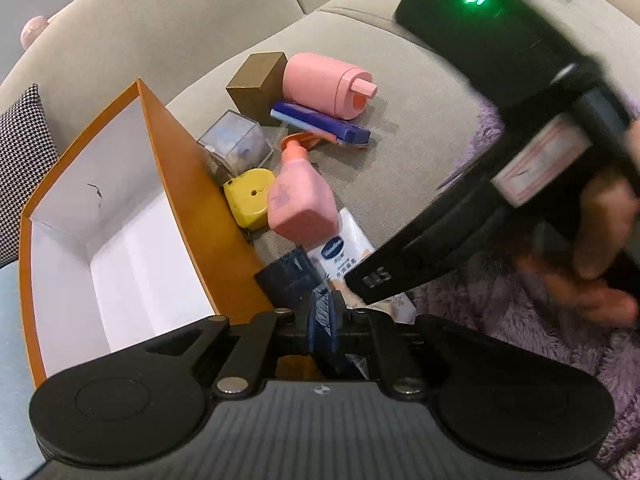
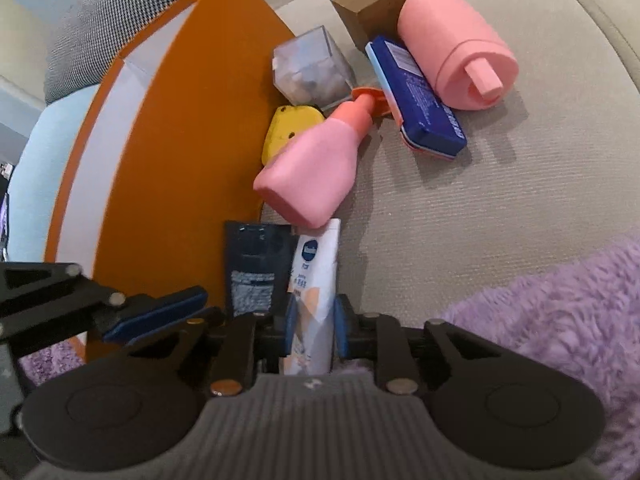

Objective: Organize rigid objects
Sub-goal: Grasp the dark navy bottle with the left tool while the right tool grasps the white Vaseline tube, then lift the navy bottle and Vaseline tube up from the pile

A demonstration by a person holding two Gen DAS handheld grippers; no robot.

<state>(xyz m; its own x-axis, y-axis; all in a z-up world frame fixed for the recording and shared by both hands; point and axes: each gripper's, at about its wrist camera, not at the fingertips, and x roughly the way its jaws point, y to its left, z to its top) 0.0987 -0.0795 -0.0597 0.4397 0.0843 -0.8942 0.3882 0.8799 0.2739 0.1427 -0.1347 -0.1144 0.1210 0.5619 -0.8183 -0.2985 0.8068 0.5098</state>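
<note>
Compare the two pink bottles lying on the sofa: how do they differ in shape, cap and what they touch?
The pink pump bottle is flat-sided with a narrow orange neck; the pink round bottle is a fat cylinder with a stubby pink spout. The pump bottle's base rests over the white tube; the round bottle leans beside the brown box and the blue box. Both lie on their sides, outside the orange box.
</note>
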